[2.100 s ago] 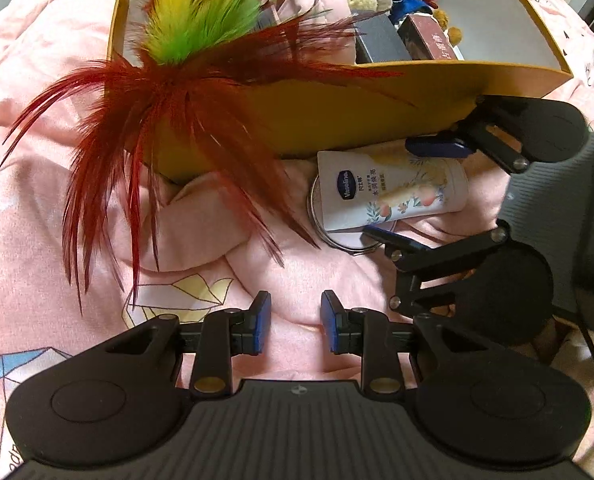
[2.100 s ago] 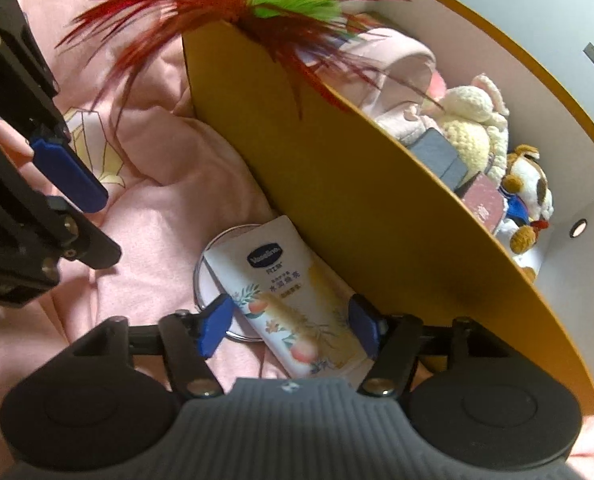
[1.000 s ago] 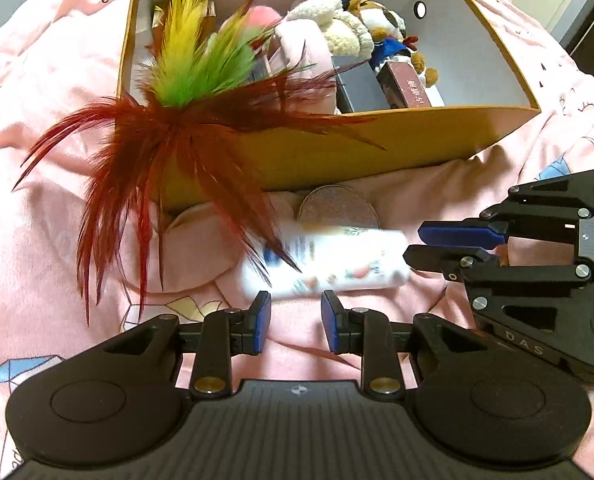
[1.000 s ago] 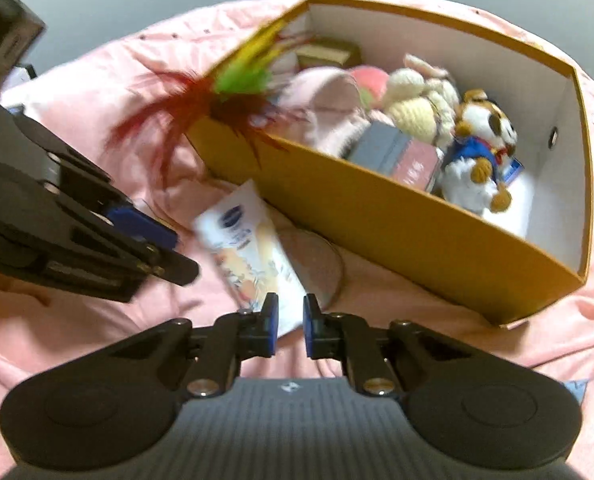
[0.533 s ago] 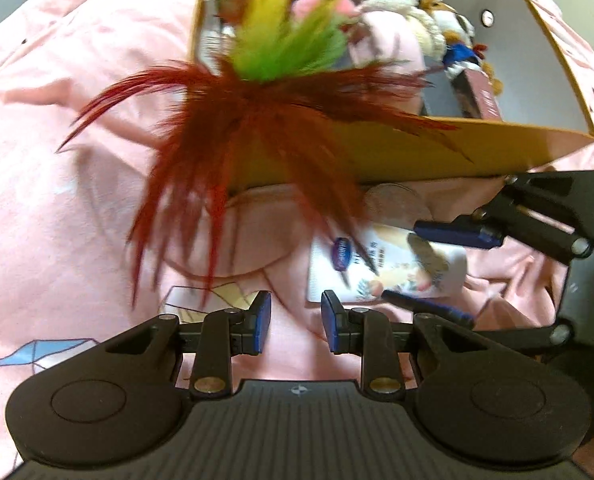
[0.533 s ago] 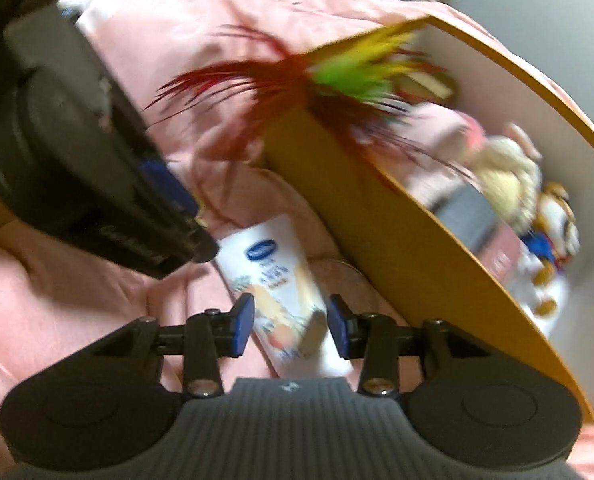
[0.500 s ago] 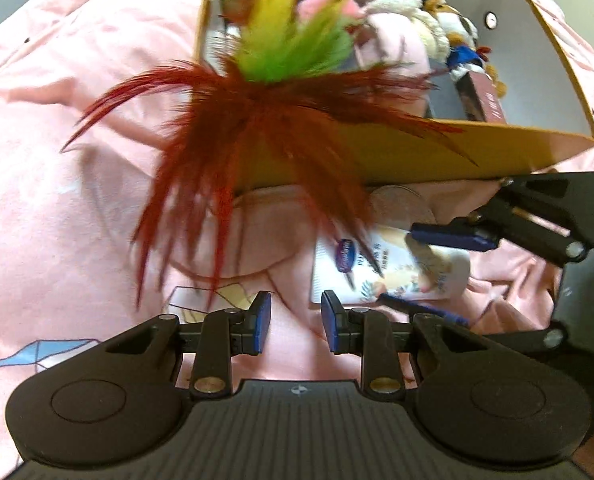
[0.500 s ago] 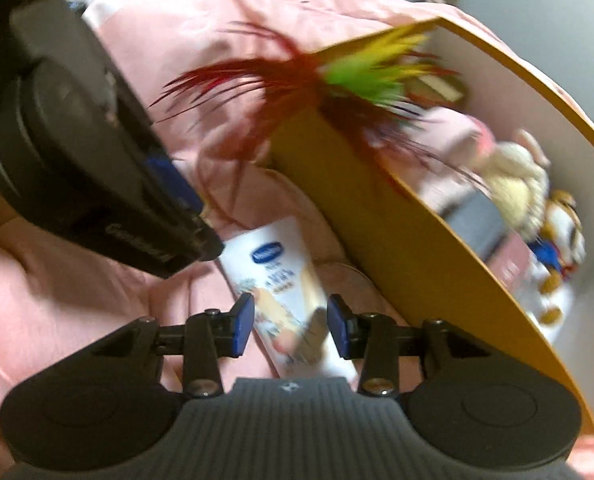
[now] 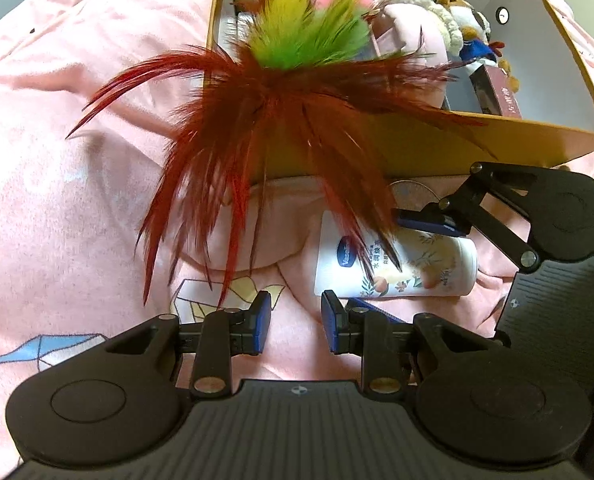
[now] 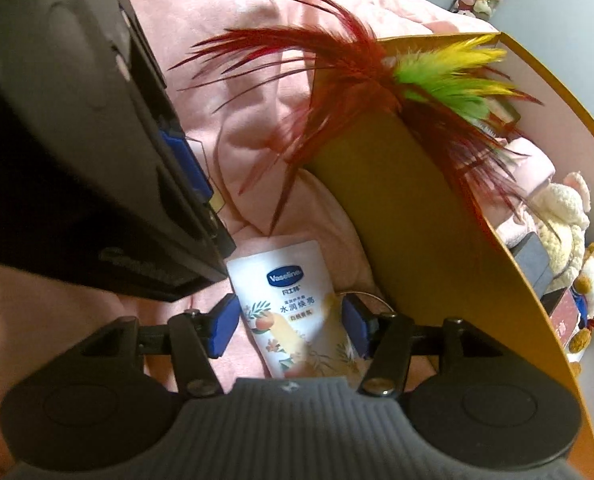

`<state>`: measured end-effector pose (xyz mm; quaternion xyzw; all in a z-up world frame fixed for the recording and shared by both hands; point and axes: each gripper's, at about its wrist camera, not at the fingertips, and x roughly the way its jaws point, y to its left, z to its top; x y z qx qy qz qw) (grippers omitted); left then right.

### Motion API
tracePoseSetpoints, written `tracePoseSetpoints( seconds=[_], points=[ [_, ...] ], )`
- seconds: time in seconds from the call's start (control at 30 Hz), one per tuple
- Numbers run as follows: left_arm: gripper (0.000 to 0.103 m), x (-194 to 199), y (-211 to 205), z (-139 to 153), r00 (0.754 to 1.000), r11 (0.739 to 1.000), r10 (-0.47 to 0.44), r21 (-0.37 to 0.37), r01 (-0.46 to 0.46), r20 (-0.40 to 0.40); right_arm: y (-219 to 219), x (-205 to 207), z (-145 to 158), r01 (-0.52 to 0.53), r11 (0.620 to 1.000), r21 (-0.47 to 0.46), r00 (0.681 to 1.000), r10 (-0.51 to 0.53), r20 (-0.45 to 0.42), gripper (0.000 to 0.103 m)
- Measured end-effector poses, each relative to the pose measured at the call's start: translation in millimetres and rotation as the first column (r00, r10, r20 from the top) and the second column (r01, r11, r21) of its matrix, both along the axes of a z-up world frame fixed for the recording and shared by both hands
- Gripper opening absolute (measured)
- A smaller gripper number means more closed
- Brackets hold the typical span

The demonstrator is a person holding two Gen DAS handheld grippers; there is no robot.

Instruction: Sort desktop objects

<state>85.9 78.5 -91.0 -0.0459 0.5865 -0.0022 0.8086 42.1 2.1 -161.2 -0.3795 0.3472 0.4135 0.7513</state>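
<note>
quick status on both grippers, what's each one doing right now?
Left gripper: open, nothing between the pads, over pink bedding.
Right gripper: jaws opening, straddling the Vaseline tube, pads not pressing on it.

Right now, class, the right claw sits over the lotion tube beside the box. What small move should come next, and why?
Probably close the right claw on the lotion tube. Its jaws are opening and already straddle the tube, one pad on each side, neither seeming to press it. The tube lies on the pink blanket outside the yellow box, so it is not yet sorted.
</note>
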Motion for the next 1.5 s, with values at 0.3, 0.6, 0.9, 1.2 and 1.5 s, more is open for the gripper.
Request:
tracePoseSetpoints(
  seconds=[0.3, 0.6, 0.9, 1.2, 1.5],
  points=[
    [0.031, -8, 4, 5, 1.000, 1.000, 0.004, -0.005, -0.004, 0.015, -25, 2, 18, 0.159, 0.987, 0.029, 0.985, -0.161, 0.059, 0.002],
    [0.031, -7, 0, 8, 1.000, 1.000, -0.006, -0.006, 0.006, 0.024, -67, 20, 40, 0.319, 0.932, 0.173, 0.947, -0.310, -0.077, 0.006],
    [0.031, -2, 4, 3, 1.000, 1.000, 0.024, 0.004, -0.024, 0.018, -22, -5, 22, 0.069, 0.993, 0.094, 0.998, -0.068, -0.016, 0.052],
    [0.031, -3, 18, 0, 0.998, 0.998, 0.063, 0.003, -0.063, 0.005, 3, 8, -4, 0.060, 0.998, -0.002, 0.997, -0.060, 0.044, 0.065],
    [0.031, -5, 22, 3, 0.998, 0.998, 0.061, -0.014, -0.060, 0.014, -7, -5, 10, 0.110, 0.994, 0.005, 0.989, -0.110, 0.102, 0.018]
  ],
)
